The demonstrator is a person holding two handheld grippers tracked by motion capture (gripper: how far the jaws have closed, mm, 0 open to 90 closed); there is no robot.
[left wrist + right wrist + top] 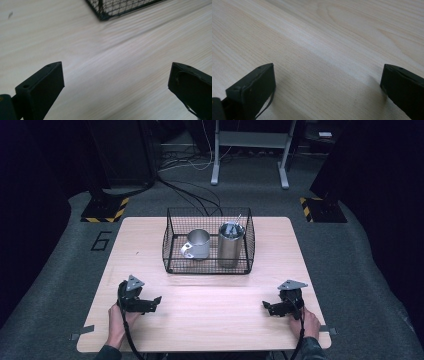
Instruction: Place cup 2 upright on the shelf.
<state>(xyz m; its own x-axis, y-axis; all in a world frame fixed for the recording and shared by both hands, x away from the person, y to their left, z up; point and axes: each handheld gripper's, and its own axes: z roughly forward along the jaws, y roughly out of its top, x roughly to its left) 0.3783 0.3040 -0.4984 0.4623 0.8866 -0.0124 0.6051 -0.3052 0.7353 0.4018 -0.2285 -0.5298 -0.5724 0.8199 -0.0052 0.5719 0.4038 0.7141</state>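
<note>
The only writing that can be read is a large "6" (pixel 101 240) marked on the grey floor just left of the table's far left corner; the metal vessels carry no label that can be made out. A pale wooden table (pixel 210 320) holds a black wire basket (pixel 208 268) at its far middle. Inside the basket, a short steel mug (pixel 198 243) stands at the left with its handle toward the near left, and a taller steel tumbler (pixel 230 245) stands just beside it at the right, with something thin sticking out of its top.

The left gripper (pixel 154 303) rests near the table's near left edge, held in a hand (pixel 118 318), with its jaws spread wide and nothing between them. In the left gripper view the basket's near corner (pixel 103 15) sits well beyond the jaws. The right gripper (pixel 266 307) lies near the near right edge, also held by a hand (pixel 309 324), jaws wide apart and empty.

Bare wood stretches between the two grippers and from them up to the basket's near side. Narrow strips of table remain left and right of the basket.
</note>
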